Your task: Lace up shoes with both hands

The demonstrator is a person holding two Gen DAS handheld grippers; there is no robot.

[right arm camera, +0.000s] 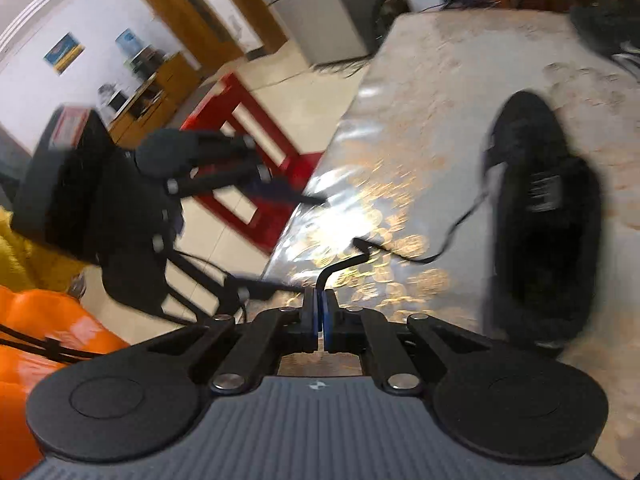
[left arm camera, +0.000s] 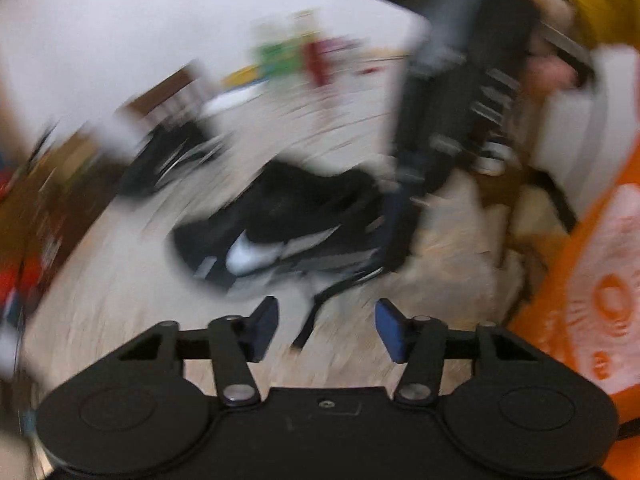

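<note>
Right wrist view: the black shoe (right arm camera: 548,216) lies on the tabletop (right arm camera: 420,92), ahead of my right fingers (right arm camera: 319,320) and off to their right, well clear of the pads. Its black lace (right arm camera: 452,236) runs from the shoe's near side across the patterned tabletop cover to my right fingers. These fingers are together, clamped on the lace; the lace emerges from between the blue pads and bends upward just beyond the tips.

My left gripper (right arm camera: 296,240) appears at the left of this view, beyond the tabletop edge, blurred. One of its fingers points toward the tabletop edge. It touches neither shoe nor lace here.

Left wrist view: heavily blurred. The shoe (left arm camera: 288,224), black with a white mark on its side, lies ahead of my left fingers (left arm camera: 326,330). A length of lace (left arm camera: 316,312) drops from the shoe into the gap between the tips. The left fingers stand apart; the blue pads do not press on the lace. A second dark shoe (left arm camera: 168,164) lies farther back on the left. An orange bag (left arm camera: 592,304) stands at the right edge.
</note>
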